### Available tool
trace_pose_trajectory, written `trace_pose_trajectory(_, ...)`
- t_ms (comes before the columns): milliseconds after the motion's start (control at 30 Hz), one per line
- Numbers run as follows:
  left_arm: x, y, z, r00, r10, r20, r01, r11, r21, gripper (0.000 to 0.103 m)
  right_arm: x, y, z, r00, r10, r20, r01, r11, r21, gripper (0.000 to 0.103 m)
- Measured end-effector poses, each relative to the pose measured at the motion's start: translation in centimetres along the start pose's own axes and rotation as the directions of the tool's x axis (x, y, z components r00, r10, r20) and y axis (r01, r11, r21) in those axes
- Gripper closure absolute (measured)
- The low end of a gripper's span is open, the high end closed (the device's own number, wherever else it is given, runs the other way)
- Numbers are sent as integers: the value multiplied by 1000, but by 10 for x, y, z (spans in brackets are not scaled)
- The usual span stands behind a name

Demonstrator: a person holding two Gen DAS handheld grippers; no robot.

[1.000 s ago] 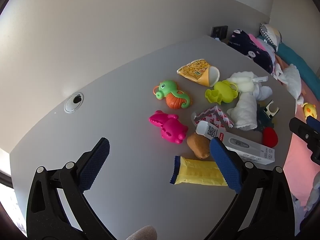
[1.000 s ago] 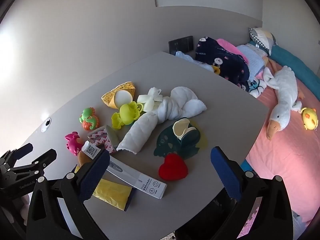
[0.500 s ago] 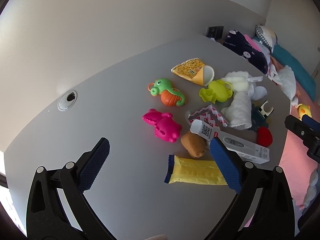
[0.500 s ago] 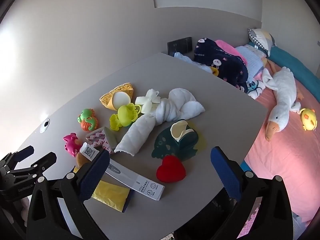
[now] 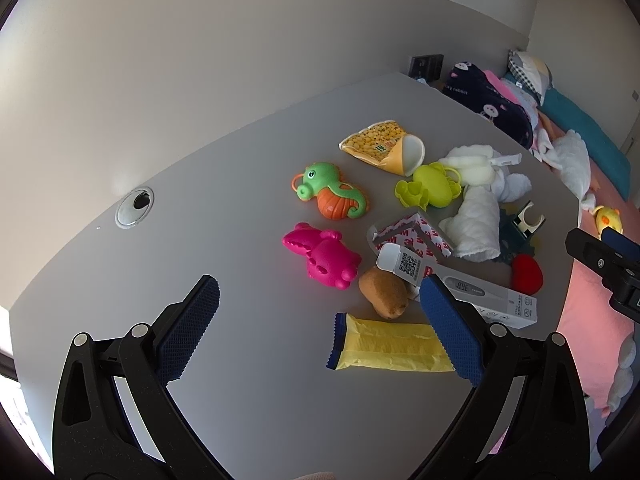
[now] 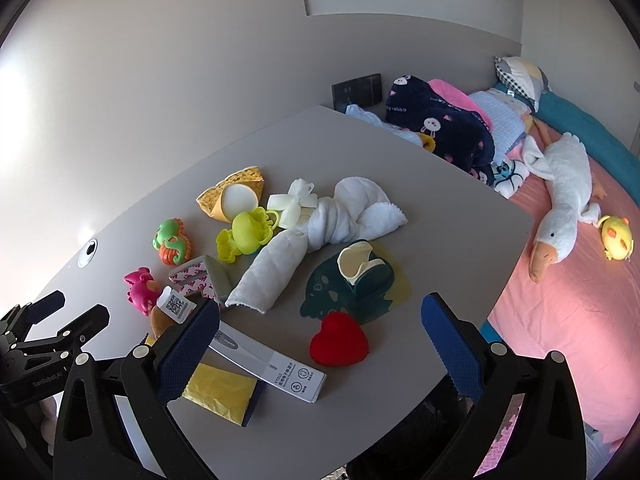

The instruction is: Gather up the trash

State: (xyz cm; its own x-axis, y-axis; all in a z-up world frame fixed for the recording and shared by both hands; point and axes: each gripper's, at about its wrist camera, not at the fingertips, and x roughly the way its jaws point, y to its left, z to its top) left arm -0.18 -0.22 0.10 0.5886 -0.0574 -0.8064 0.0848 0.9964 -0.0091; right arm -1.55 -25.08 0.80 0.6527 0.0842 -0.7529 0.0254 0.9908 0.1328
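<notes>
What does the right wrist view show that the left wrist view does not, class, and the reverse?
Only the right wrist view shows the white goose plush on the bed whole and the left gripper from the side. Only the left wrist view shows the yellow wrapper full length and the right gripper at its edge. Both share the grey table, red heart and thermometer box.

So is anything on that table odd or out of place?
Yes. A brown potato lies among plastic toys, touching the white thermometer box. An empty yellow wrapper lies flat near the front edge, and a corn snack cup is tipped on its side, its open mouth showing. A white towel sprawls twisted across the middle.
</notes>
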Motion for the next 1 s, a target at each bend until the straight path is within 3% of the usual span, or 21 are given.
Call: trace_pose_trajectory(1000,1,0,-1,1000,9,-6,-9,1000,-1,6,1,-3,-2,1000,-5,-4,5,1000,2,3)
